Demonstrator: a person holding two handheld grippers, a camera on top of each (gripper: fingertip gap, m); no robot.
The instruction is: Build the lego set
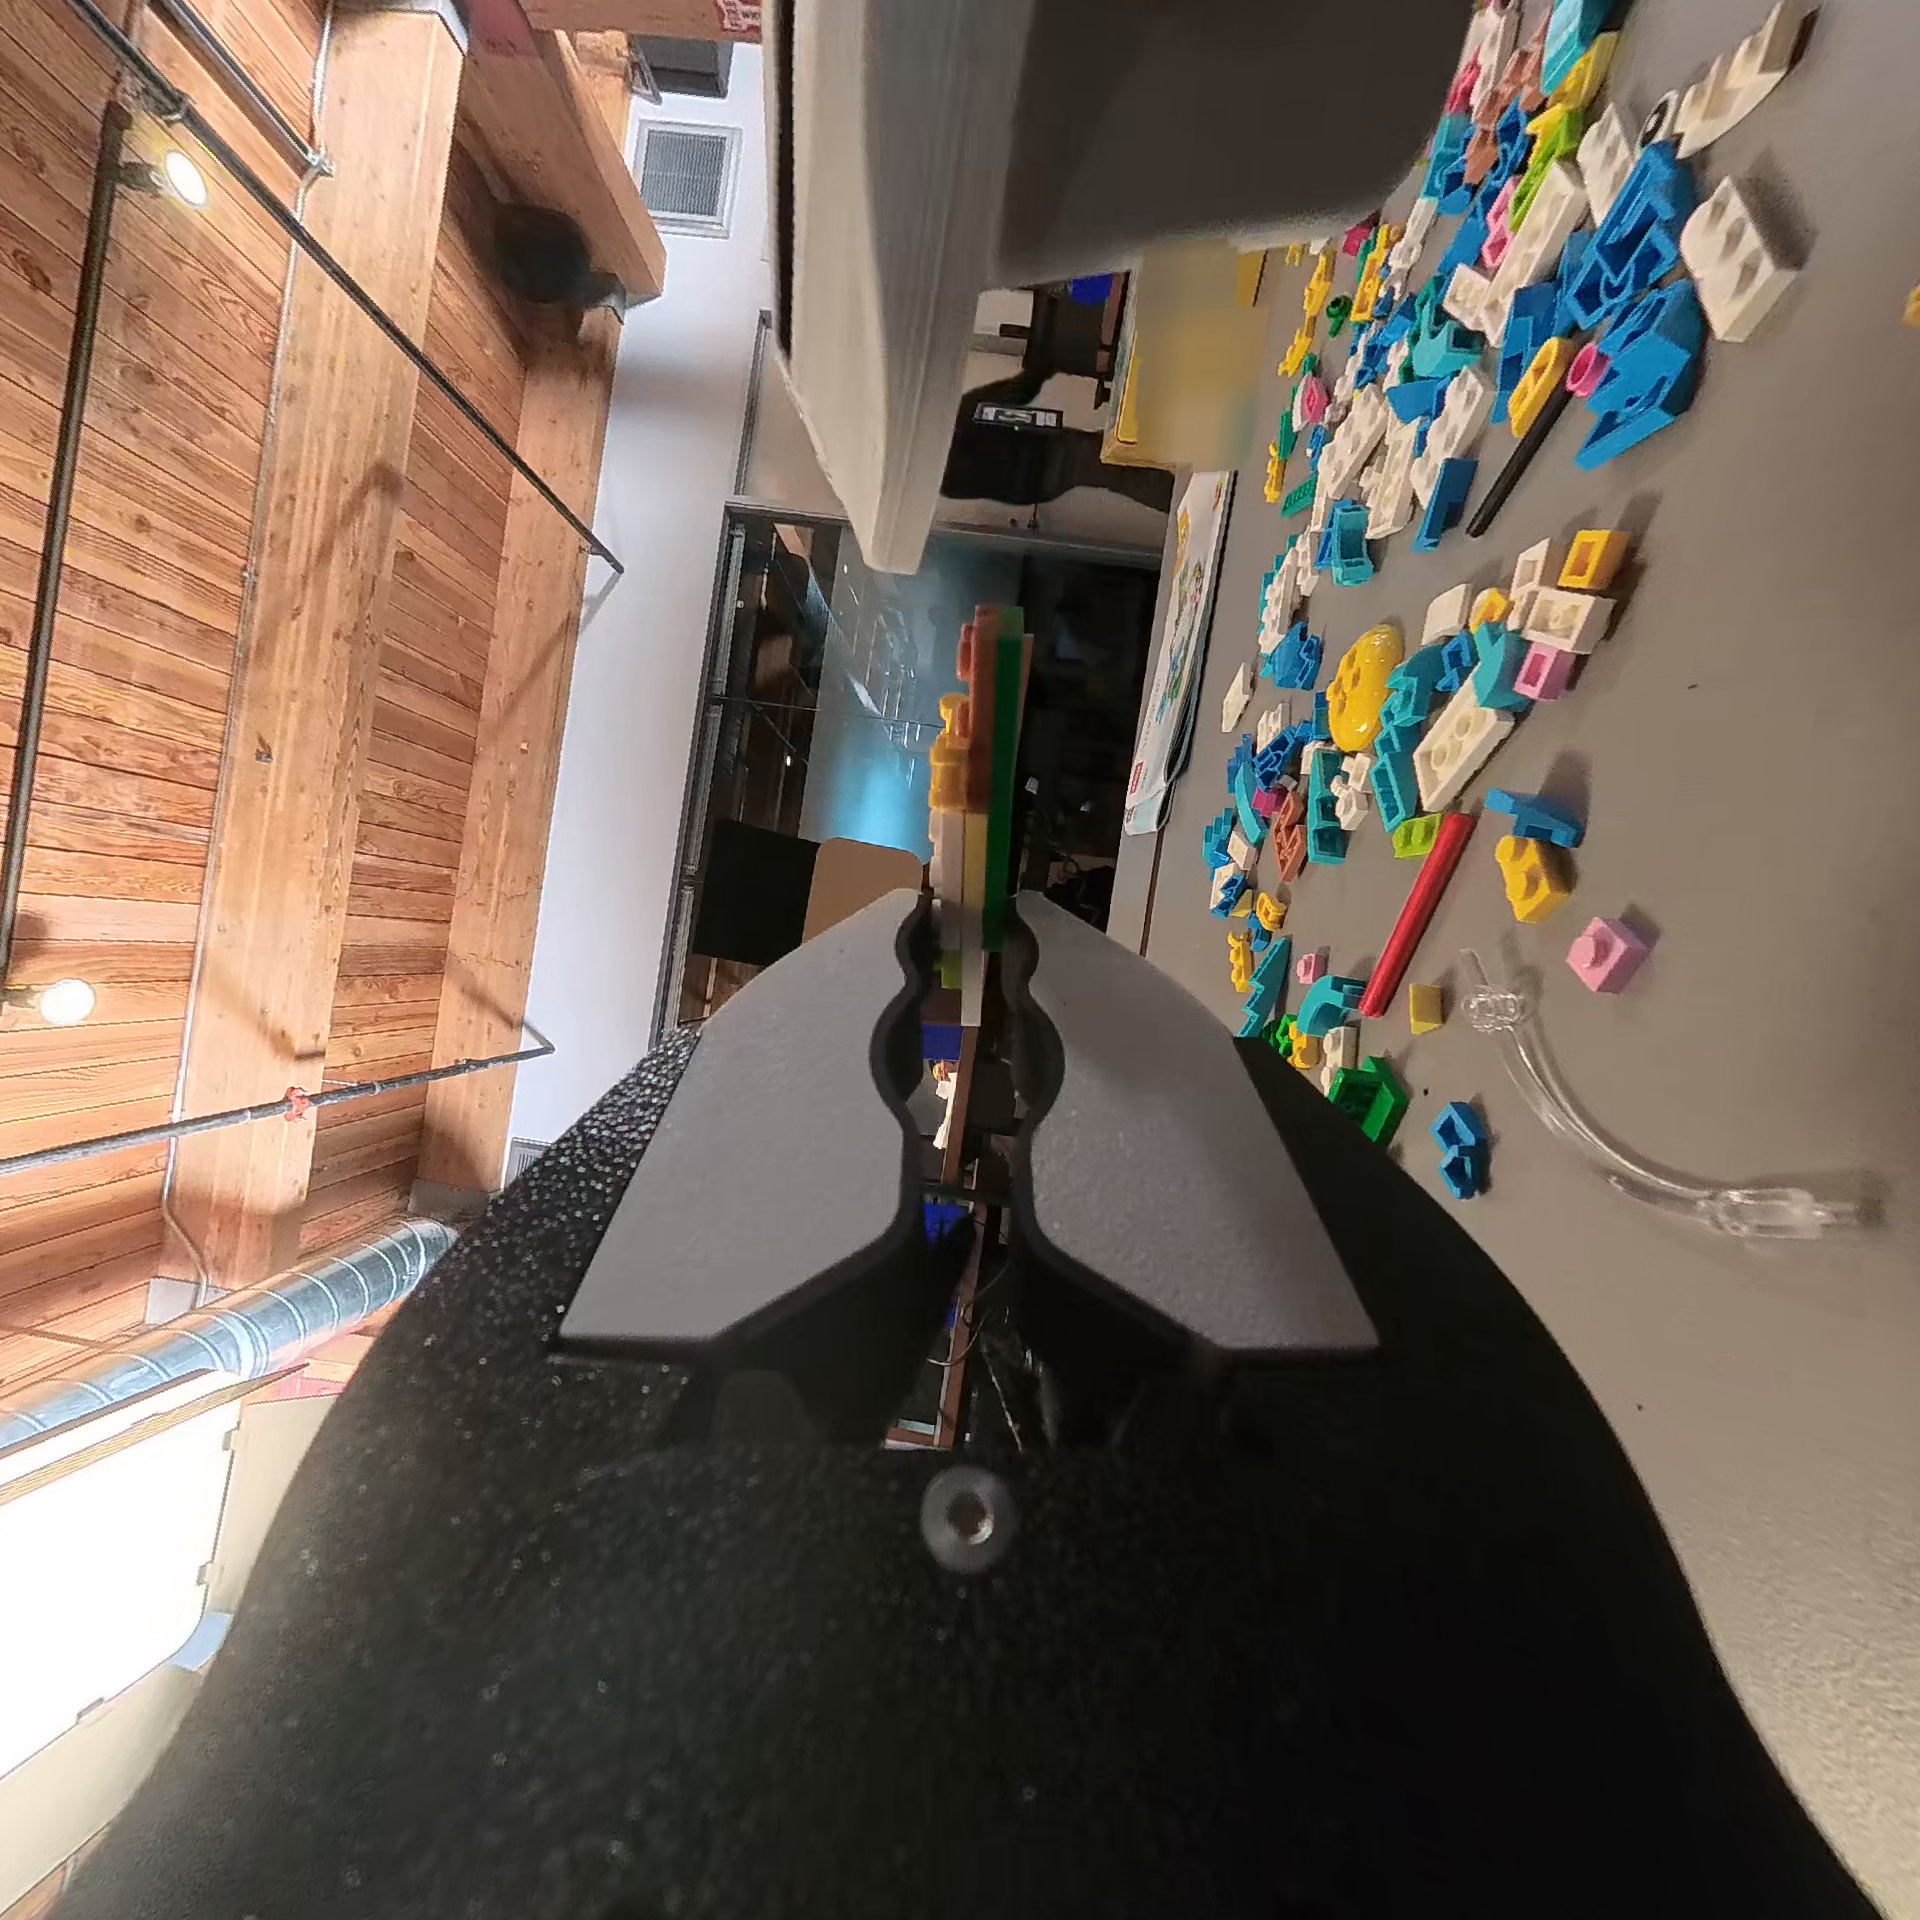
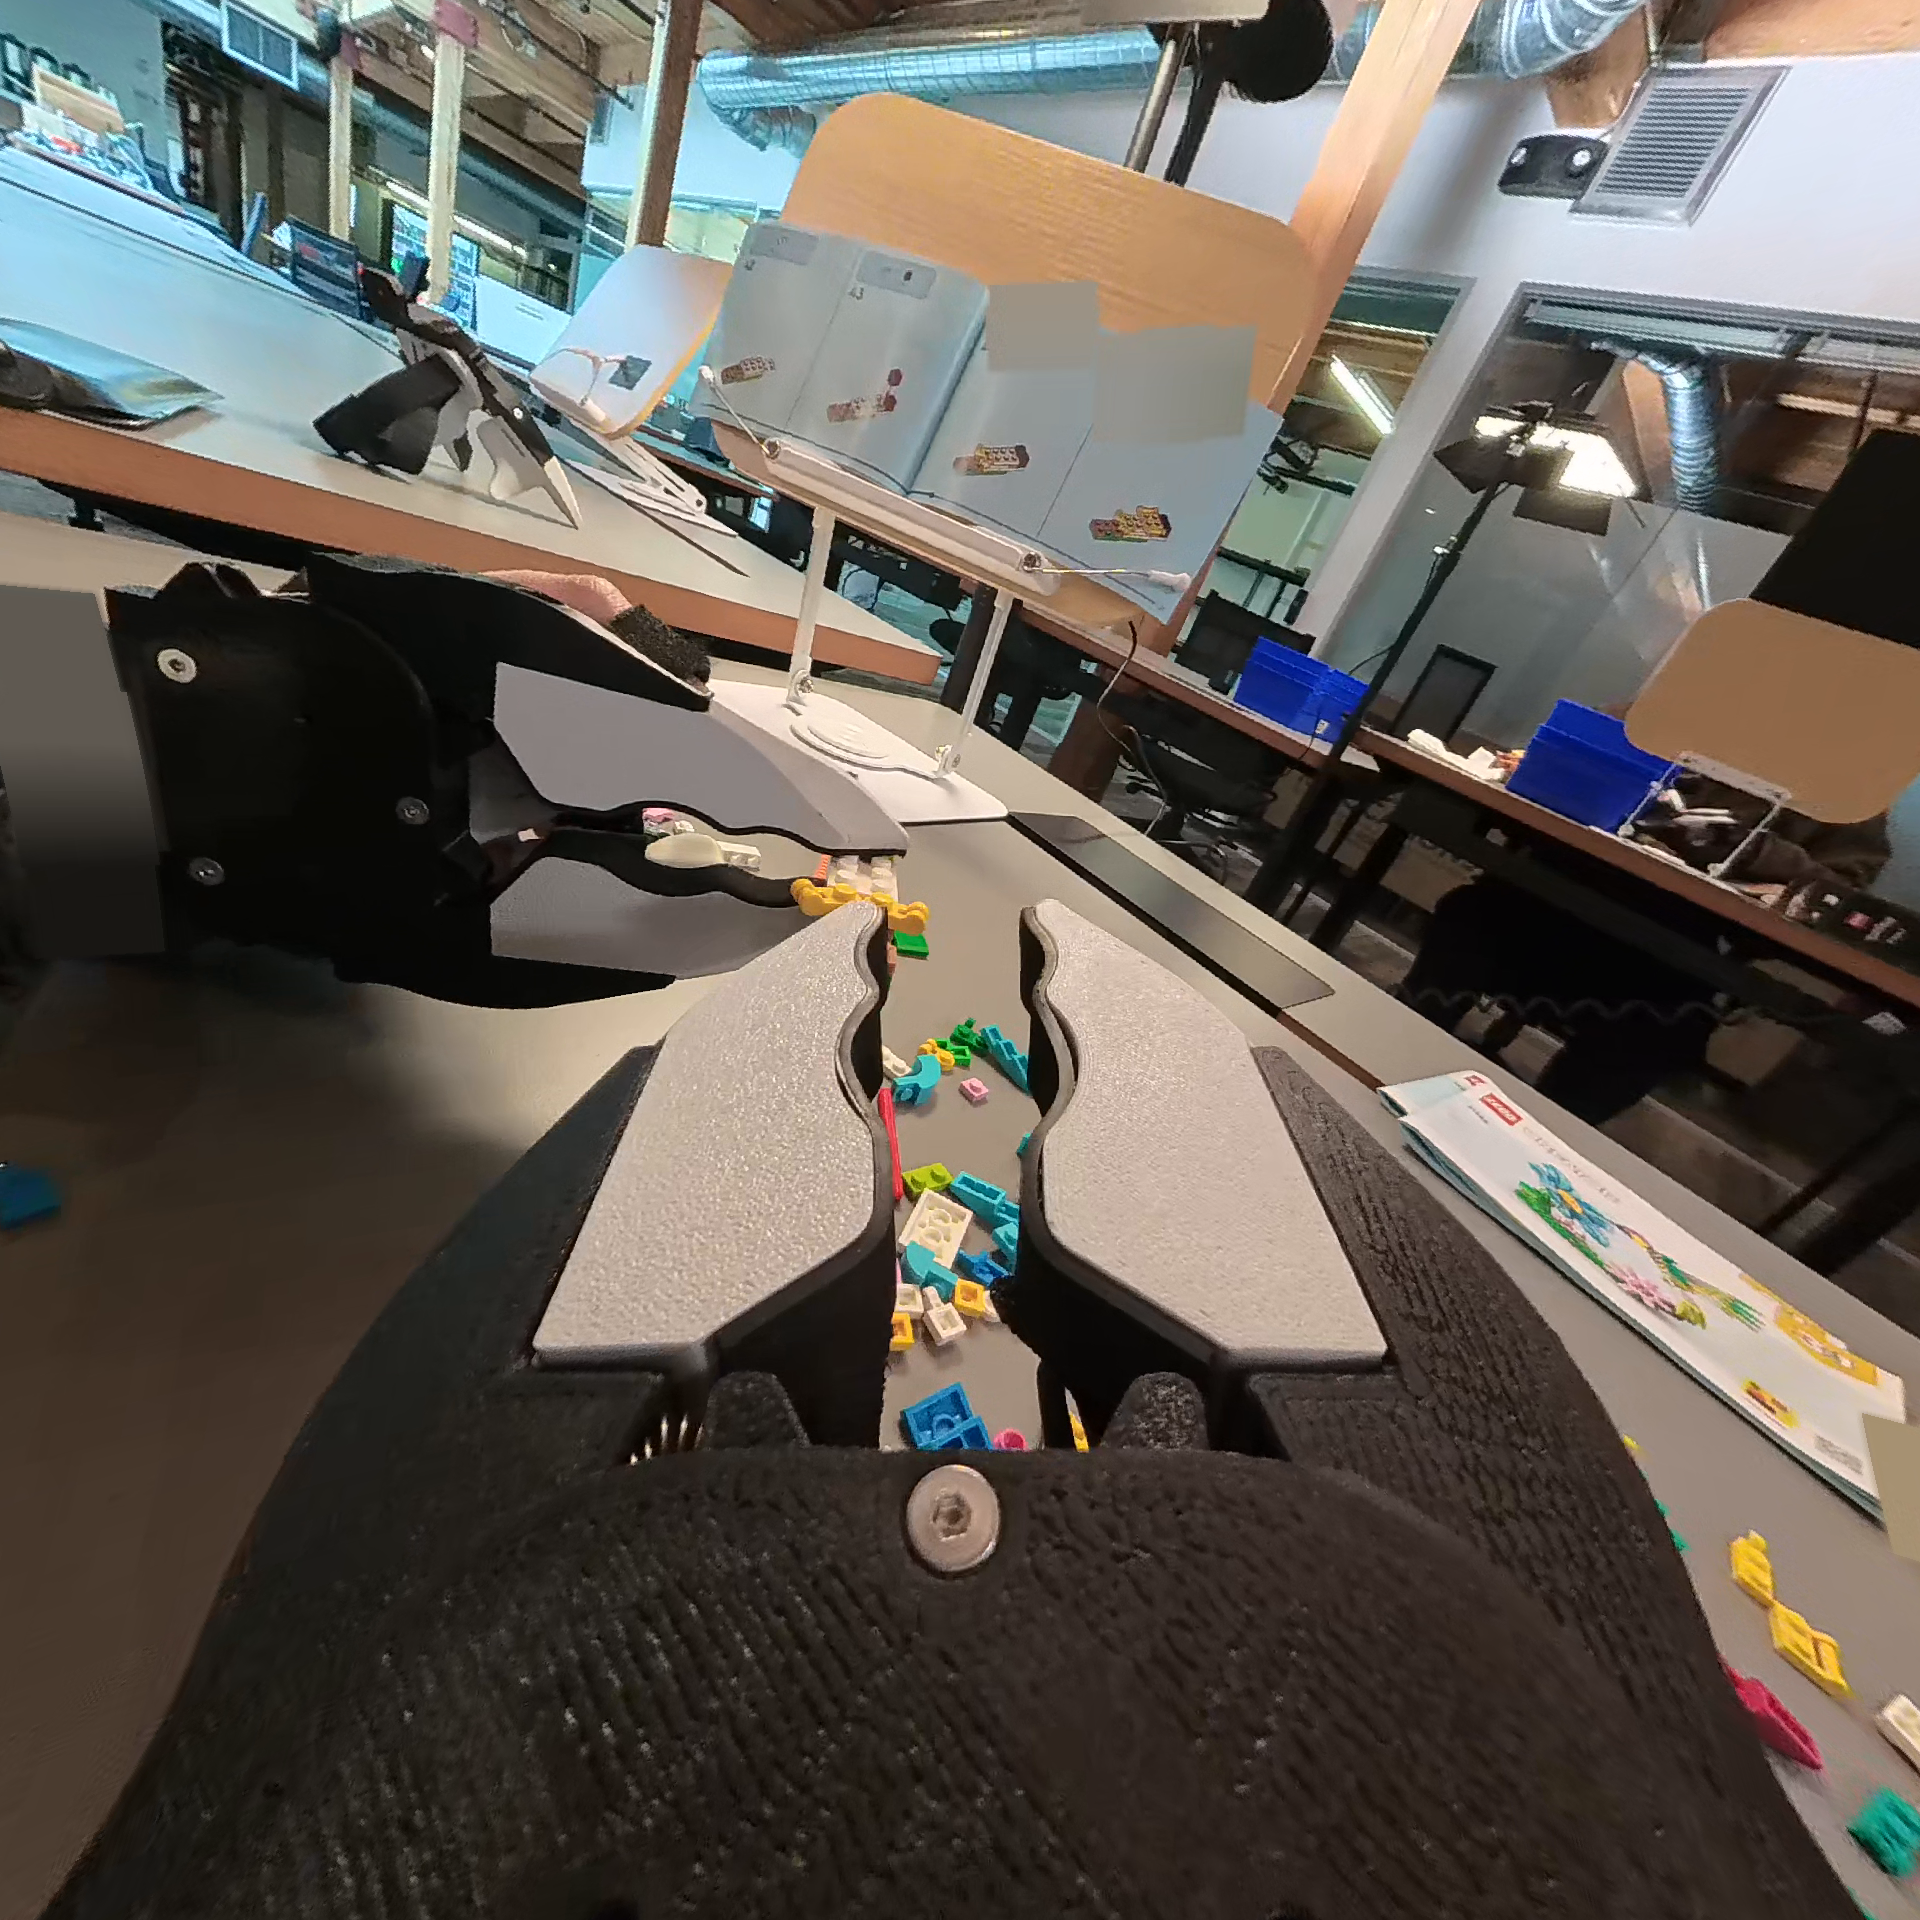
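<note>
While my left tool [image 1: 971, 935] clamps the half-built lego assembly [image 1: 982, 769] by its thin green plate edge, my right tool [image 2: 956, 920] gapes narrowly, empty, with loose bricks [image 2: 951, 1226] at 6 o'clock; light, rigid, its studded layers could pop apart if twisted

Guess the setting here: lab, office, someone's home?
Likely a shared workshop or lab-style office: long worktables in rows, exposed ducting and timber beams, blue parts bins, and a light stand.
</note>
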